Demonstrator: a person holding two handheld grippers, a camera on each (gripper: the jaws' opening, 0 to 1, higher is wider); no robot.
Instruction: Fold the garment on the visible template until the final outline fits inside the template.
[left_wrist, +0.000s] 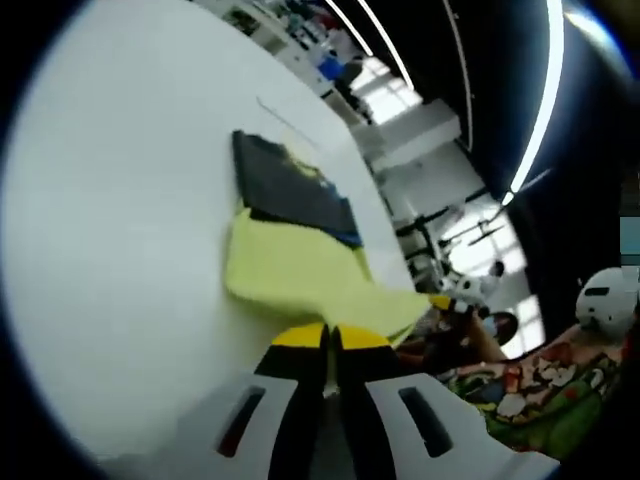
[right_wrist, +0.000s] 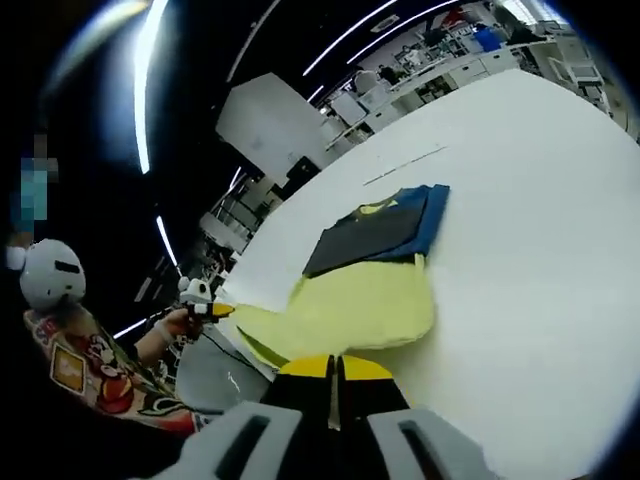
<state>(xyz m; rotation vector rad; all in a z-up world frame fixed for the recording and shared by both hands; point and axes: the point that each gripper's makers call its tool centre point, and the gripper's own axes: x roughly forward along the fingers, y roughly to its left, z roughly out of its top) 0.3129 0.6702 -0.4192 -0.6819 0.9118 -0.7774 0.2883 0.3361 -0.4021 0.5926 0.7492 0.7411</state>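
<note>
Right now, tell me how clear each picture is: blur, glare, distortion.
Left gripper view: soft blur throughout, ceiling light strips flare white, fisheye curves the table. Right gripper view: sharper on the garment, strips glare, table edge bows.

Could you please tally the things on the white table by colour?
Yellow cloth: 1
Dark folded garment with blue edge: 1
Total: 2 on the white table. Both hand-held grippers, left and right, have their jaws closed at the yellow cloth's near edge.
</note>
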